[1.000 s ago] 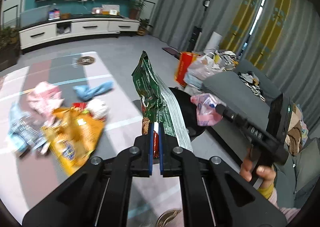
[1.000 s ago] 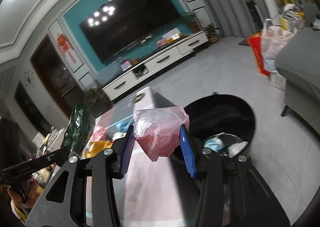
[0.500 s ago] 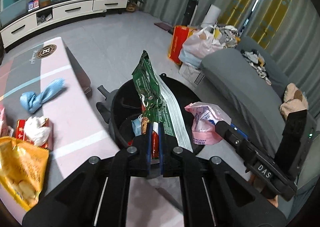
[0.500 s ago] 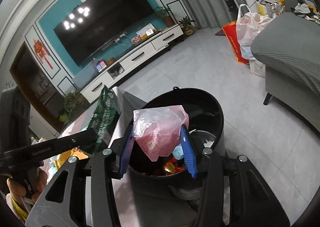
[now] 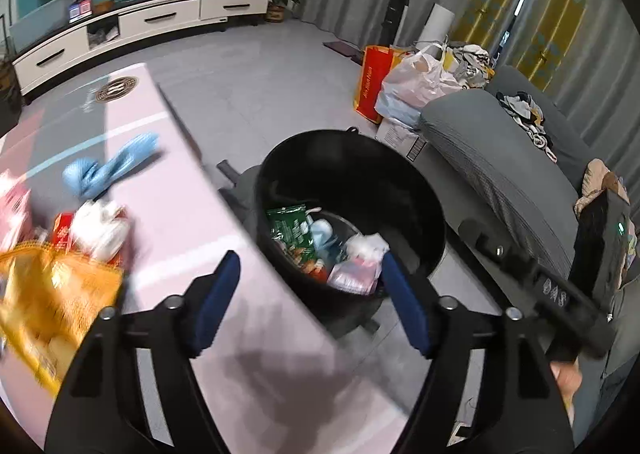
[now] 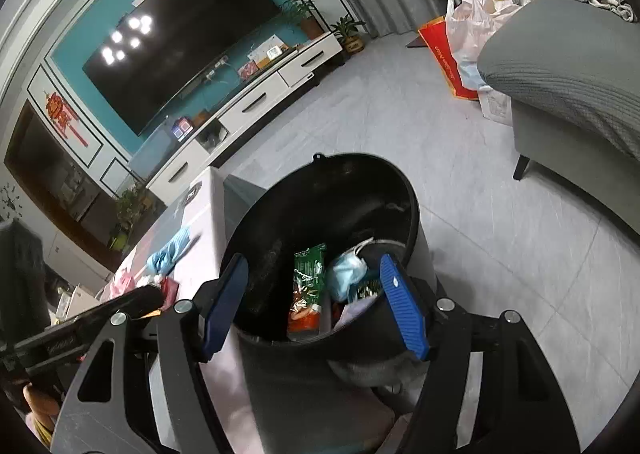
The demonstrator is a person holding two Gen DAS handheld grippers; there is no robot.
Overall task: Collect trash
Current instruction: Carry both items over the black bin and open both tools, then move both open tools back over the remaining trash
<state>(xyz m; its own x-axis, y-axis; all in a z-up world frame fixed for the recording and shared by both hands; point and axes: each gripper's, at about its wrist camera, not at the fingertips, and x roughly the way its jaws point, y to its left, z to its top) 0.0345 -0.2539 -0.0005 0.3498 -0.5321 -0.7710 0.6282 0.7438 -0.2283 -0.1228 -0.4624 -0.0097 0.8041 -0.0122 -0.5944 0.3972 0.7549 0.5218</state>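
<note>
A black round bin point(image 5: 420, 190) stands on the floor beside the pink table point(image 5: 188, 222); it also shows in the right wrist view point(image 6: 320, 382). Inside it lie a green snack wrapper point(image 5: 290, 228), also in the right wrist view point(image 6: 308, 274), a pink bag point(image 5: 356, 272) and a light blue wad point(image 6: 346, 272). My left gripper point(image 5: 310, 302) is open and empty above the table edge near the bin. My right gripper point(image 6: 316, 302) is open and empty right over the bin. On the table lie a yellow snack bag point(image 5: 48, 306), a white wad point(image 5: 102, 224) and a blue wad point(image 5: 112, 166).
A grey sofa point(image 5: 504, 158) stands right of the bin, with a red bag point(image 5: 374, 84) and white plastic bags point(image 5: 420, 82) at its far end. A white TV cabinet point(image 5: 132, 26) lines the far wall. Grey tiled floor point(image 6: 500, 234) lies around the bin.
Both grippers opened. The green wrapper dropped from the left gripper and the pink bag from the right gripper into the bin. Both grippers sit a little closer to the bin.
</note>
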